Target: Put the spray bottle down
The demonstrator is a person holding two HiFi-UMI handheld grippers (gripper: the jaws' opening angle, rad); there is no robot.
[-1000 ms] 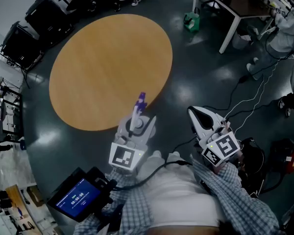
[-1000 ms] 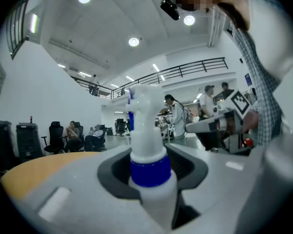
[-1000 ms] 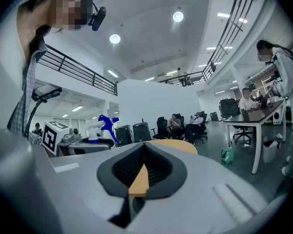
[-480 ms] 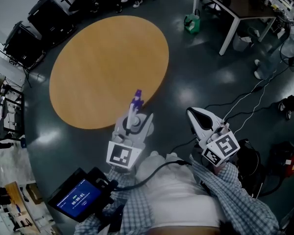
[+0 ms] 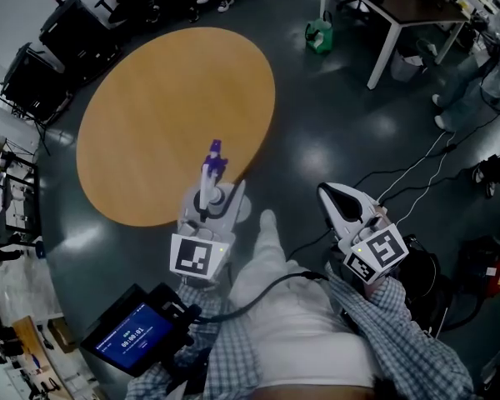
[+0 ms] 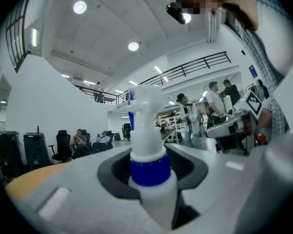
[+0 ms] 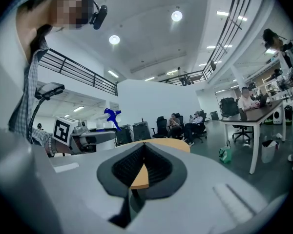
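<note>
One round wooden table [image 5: 167, 107] takes up most of the head view, set on a dark, glossy floor [image 5: 333, 123]. A white desk [image 5: 383, 23] stands well apart at the top right, with a green bag [image 5: 318, 33] on the floor beside its leg. Along the bottom edge is the person's torso in a checked shirt [image 5: 400, 332], and a small lit screen [image 5: 137, 336] sits at the lower left.

The left gripper [image 5: 207, 205] hangs just off the table's near edge, pointing toward it. Its jaws stand partly apart and are clamped on the white body of the spray bottle [image 5: 210, 173], just under the blue collar, as the left gripper view shows [image 6: 147, 172]. The bottle stands upright, and its blue trigger head lies over the table's rim in the head view. Its base is hidden by the gripper, so I cannot tell whether it touches anything.

The right gripper [image 5: 332, 198] is over bare floor, well apart from the table. In its own view [image 7: 144, 152] the dark pads seem to meet at the tips, with nothing between them.
</note>
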